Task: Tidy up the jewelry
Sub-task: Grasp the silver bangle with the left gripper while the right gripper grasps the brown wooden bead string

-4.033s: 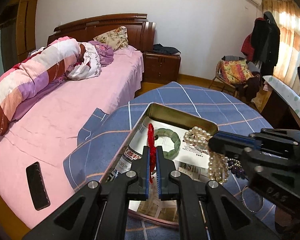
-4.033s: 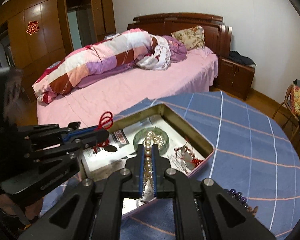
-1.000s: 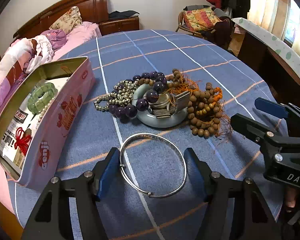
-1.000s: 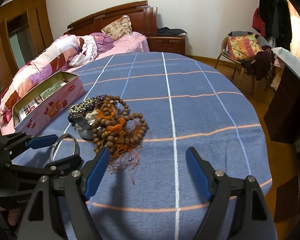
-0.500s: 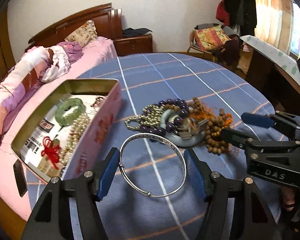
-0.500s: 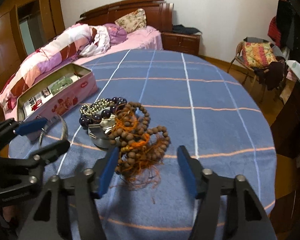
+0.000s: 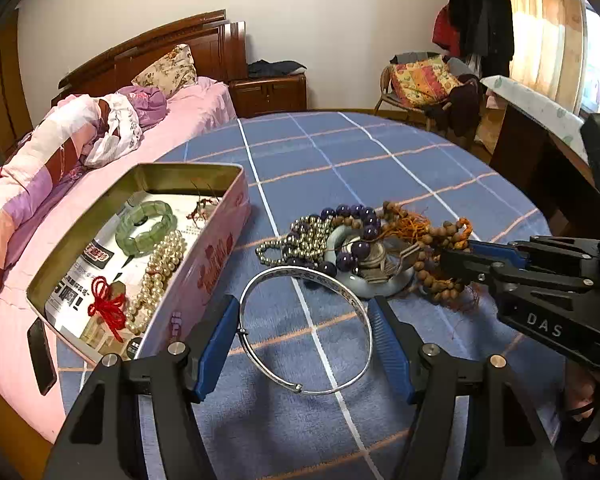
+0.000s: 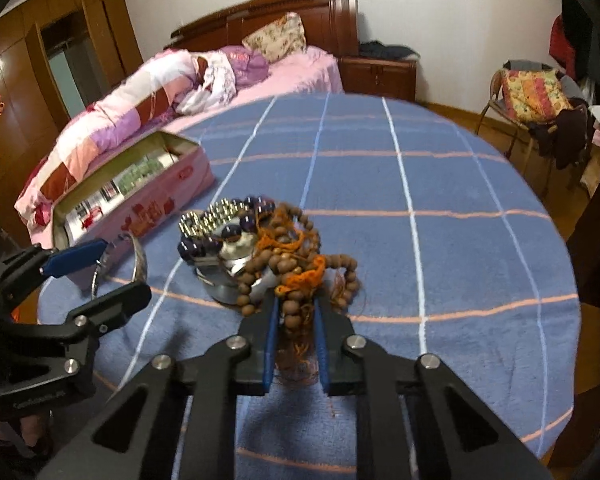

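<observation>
My left gripper (image 7: 304, 304) is shut on a silver bangle (image 7: 292, 269), which spans the gap between the blue pads and hangs just above the blue tablecloth. The left gripper (image 8: 120, 268) and the bangle (image 8: 140, 256) also show at the left of the right wrist view. My right gripper (image 8: 295, 306) has its jaws closing on a wooden bead string (image 8: 284, 264) with orange tassels, and the pads touch the beads. The beads lie on a pile with purple beads (image 7: 356, 212) and a metal bead bracelet (image 7: 300, 236). The pink tin (image 7: 216, 264) holds a green bracelet (image 7: 146, 228), pearls (image 7: 156, 276) and a red knot (image 7: 106, 308).
The round table with the checked cloth (image 8: 440, 184) drops off close behind both grippers. A pink bed (image 7: 188, 120) runs along its left side, with a dark phone (image 7: 40, 356) lying on it. A chair piled with clothes (image 7: 420, 76) stands at the far right.
The right jaws have narrowed from wide apart to tight around the wooden beads. The left gripper has risen and swung with the bangle, so the open tin now shows more fully.
</observation>
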{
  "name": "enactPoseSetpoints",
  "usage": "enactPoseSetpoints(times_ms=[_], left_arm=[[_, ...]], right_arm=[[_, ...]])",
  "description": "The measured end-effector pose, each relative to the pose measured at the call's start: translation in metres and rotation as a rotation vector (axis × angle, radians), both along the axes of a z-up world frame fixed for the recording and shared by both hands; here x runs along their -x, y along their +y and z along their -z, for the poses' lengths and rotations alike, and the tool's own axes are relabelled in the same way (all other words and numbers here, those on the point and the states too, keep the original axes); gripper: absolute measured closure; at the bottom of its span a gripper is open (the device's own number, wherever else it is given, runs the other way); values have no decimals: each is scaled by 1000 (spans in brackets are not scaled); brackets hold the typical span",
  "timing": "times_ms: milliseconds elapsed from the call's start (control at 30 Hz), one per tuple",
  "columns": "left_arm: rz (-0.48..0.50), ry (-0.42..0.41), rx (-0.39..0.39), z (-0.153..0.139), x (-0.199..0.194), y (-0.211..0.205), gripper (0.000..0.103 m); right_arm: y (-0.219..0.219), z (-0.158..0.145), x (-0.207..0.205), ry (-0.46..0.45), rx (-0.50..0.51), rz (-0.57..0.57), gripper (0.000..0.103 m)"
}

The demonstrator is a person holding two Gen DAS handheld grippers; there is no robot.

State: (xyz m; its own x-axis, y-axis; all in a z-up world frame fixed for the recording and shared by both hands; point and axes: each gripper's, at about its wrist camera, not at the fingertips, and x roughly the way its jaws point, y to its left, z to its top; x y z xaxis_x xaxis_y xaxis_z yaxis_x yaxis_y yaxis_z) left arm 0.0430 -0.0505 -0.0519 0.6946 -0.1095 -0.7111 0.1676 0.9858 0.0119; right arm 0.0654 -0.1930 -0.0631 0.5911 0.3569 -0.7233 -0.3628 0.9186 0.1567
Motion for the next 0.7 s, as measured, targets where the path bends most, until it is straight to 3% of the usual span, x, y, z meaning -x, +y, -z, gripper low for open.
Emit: enactPoseSetpoints(times_ms=[700], left_arm=[[-1, -97, 31, -38, 10, 11, 36]], right_arm=[[0, -65, 13, -198, -53, 32, 85]])
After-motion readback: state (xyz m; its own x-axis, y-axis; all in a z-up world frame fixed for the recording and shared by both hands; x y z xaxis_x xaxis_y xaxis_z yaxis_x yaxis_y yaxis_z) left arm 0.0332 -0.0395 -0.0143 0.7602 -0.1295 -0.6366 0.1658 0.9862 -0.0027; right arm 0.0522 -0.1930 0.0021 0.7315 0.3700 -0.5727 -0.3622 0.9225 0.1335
